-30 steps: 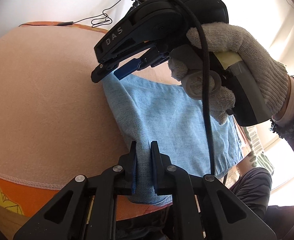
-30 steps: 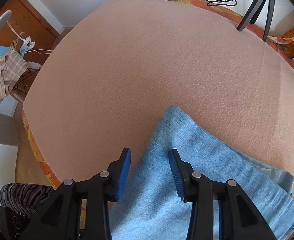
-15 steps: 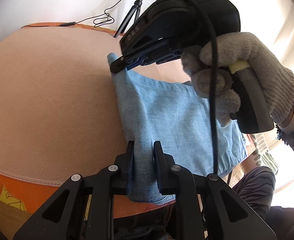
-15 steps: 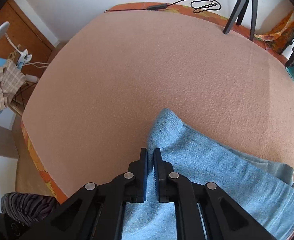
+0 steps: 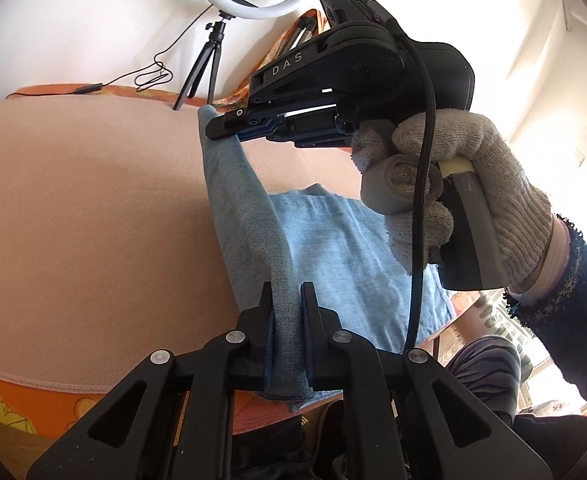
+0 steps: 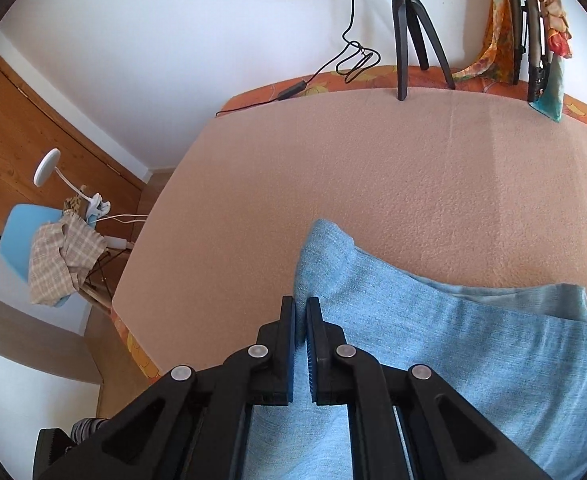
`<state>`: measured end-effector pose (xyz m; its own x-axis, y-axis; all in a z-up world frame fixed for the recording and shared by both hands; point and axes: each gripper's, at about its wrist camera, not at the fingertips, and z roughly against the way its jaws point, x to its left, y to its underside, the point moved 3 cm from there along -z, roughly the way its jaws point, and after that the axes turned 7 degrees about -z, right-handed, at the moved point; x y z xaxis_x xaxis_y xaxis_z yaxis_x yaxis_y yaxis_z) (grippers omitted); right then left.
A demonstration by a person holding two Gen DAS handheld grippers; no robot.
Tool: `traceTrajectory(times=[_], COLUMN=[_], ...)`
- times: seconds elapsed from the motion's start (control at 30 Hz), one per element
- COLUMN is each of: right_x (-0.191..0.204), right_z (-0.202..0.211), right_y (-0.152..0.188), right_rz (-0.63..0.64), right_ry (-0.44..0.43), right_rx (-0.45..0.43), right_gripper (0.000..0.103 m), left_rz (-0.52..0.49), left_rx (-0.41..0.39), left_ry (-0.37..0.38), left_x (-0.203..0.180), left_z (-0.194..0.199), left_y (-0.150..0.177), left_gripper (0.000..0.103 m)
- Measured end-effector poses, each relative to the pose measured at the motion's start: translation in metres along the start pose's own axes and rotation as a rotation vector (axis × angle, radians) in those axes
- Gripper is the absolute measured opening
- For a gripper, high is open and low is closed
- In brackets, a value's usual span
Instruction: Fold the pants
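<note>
Light blue denim pants [image 5: 333,256] lie partly flat on a peach-coloured blanket [image 5: 93,208], near its front edge. One edge of the pants is lifted off the blanket into a taut, raised ridge, pinched at both ends. The remaining fabric spreads flat in overlapping layers, with soft creases.
</note>
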<state>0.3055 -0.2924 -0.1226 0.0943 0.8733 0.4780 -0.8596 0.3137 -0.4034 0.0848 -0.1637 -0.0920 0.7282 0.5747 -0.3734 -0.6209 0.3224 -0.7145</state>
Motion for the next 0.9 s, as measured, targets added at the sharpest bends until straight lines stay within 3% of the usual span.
traceTrajectory(times=[0.47,0.9], right_x=[-0.045,-0.128], right_z=[0.087,0.155], right_y=[-0.001,0.017], right_rz=[-0.029,-0.129], right_ry=[0.016,0.067], right_rx=[-0.143,-0.243], right_gripper=[0.002,0.002], left_rz=[-0.102,-0.200], left_rx=[-0.026,0.018], left_ry=[0.128,0.246], left_x=[-0.059,-0.119], left_z=[-0.023,-0.064], left_y=[-0.033,-0.049], left_gripper=[0.010,0.010])
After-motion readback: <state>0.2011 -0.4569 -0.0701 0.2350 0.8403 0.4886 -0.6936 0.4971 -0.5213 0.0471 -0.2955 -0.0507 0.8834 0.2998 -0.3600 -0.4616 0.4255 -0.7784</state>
